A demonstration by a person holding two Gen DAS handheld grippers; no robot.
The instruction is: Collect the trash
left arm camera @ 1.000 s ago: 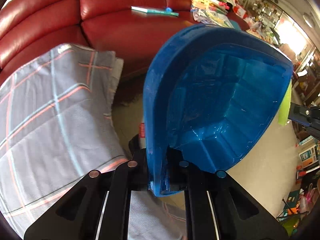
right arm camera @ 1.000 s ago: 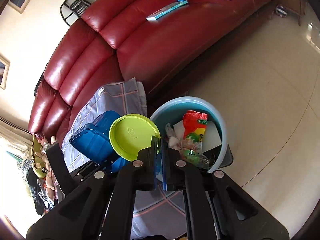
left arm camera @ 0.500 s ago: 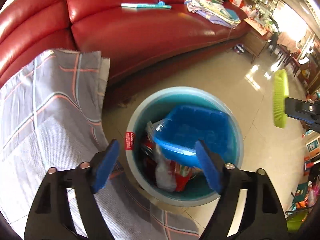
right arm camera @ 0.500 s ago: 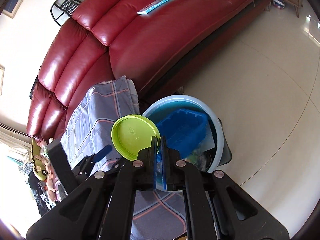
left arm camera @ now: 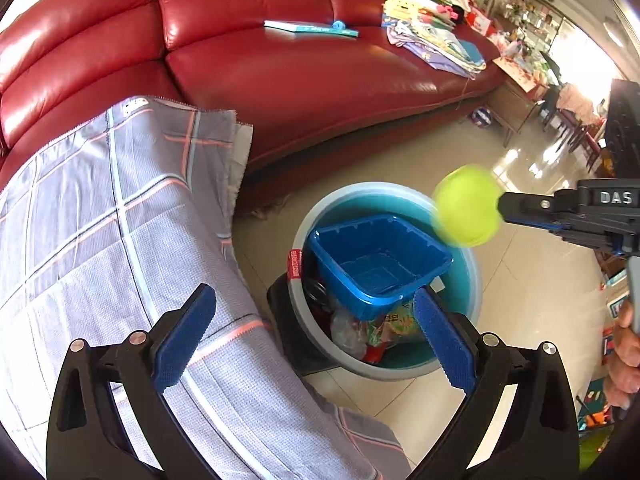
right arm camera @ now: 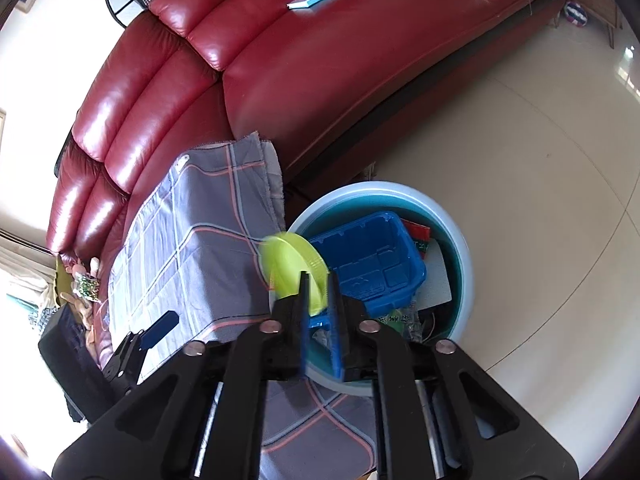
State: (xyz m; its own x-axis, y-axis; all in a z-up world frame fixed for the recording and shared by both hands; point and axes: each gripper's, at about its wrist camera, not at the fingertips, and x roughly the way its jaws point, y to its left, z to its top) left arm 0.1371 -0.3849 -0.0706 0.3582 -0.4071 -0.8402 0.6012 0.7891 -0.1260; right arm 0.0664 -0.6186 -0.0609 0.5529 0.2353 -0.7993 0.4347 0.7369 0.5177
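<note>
Presently, item one: green plastic lid (right arm camera: pixel 294 270), count one, motion-blurred. It is pinched by its edge between the nearly closed fingers of the right gripper (right arm camera: pixel 319 300) and stands on edge just beside the bin rim on the cloth side; judged to be held this way so that it can be carried over the opening and dropped in.

Item two: blue plastic tray (left arm camera: pixel 378 254), count one, lying tilted on top of the other trash inside the bin, open side up. Nothing holds it.

Item three: round bin (left arm camera: pixel 474 280), count one, pale rim, teal inside, standing on the tiled floor (right arm camera: pixel 540 168) between sofa and gripper. Beneath the tray lie mixed wrappers (left arm camera: pixel 384 326) and clear film; their number cannot be told.

Item four: left gripper (left arm camera: pixel 314 338), count one, fingers spread wide and empty, above the near rim of the bin.

Surroundings: plaid cloth (left arm camera: pixel 120 216), one, draped over a surface just beside the bin. Red leather sofa (left arm camera: pixel 300 68), one, bearing one thin book (left arm camera: pixel 310 28) and one heap of folded fabrics and papers (left arm camera: pixel 434 38).
</note>
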